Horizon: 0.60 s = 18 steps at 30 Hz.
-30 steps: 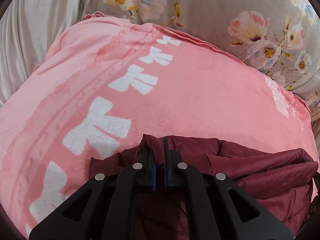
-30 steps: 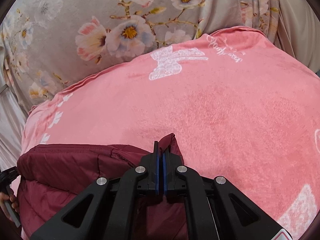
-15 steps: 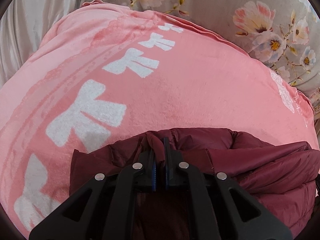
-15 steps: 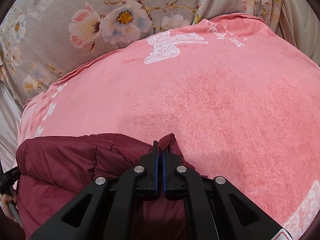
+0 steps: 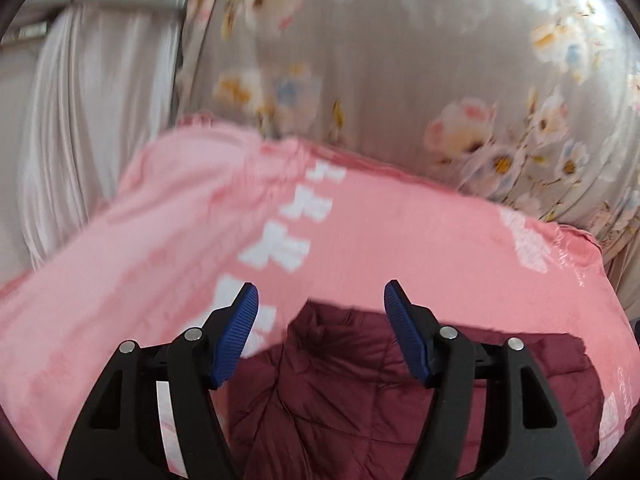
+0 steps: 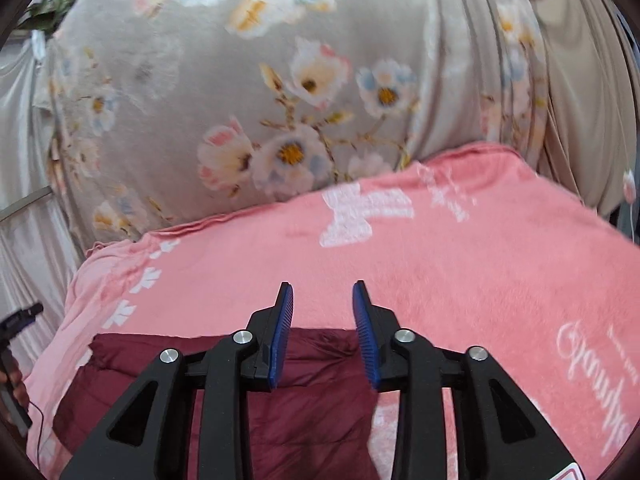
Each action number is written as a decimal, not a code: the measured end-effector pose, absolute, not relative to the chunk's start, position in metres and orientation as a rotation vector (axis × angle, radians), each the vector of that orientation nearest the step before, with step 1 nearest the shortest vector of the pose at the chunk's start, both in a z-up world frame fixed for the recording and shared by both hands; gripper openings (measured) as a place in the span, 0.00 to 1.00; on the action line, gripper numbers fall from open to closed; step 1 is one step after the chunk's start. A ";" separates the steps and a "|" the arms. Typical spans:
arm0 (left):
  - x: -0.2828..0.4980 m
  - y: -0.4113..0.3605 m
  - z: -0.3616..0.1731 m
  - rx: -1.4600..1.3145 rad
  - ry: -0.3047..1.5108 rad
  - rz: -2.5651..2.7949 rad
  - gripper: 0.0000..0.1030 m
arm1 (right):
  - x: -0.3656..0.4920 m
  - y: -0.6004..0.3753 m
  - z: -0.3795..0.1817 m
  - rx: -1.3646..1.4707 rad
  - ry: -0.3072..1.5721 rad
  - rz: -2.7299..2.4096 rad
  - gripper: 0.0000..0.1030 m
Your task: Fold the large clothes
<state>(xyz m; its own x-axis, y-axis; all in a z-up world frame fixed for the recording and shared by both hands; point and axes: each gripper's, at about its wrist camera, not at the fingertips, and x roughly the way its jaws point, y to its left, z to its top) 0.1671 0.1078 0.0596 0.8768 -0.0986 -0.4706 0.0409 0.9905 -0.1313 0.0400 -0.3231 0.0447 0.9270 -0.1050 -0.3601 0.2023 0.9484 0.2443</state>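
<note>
A dark red padded jacket (image 5: 340, 392) lies folded on a pink blanket (image 5: 400, 240). It also shows in the right wrist view (image 6: 312, 412), low and left of centre. My left gripper (image 5: 321, 300) is open and empty, above the jacket's far edge. My right gripper (image 6: 322, 296) is open and empty, above the jacket's far right corner. The blue pads (image 6: 280, 332) touch nothing.
The pink blanket (image 6: 460, 272) with white prints covers the bed. A grey floral cover (image 6: 280, 100) rises behind it, also in the left wrist view (image 5: 400, 80). Pale curtains (image 5: 80, 120) hang at the left. The other gripper's tip and hand (image 6: 16, 360) show at the left edge.
Both grippers have opened and let go of the jacket's edge. Both have lifted and pulled back. The jacket now lies flat on the blanket.
</note>
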 end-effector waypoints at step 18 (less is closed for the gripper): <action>0.212 -0.010 -0.031 0.027 0.784 -0.196 0.45 | 0.166 -0.195 -0.038 0.142 0.718 0.062 0.01</action>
<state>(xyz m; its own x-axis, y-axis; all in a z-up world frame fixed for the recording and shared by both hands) 0.2121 -0.0098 -0.0311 0.6906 -0.1655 -0.7041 0.1859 0.9814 -0.0484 0.1665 -0.1949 -0.0376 0.7520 0.1054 -0.6507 -0.0083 0.9886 0.1506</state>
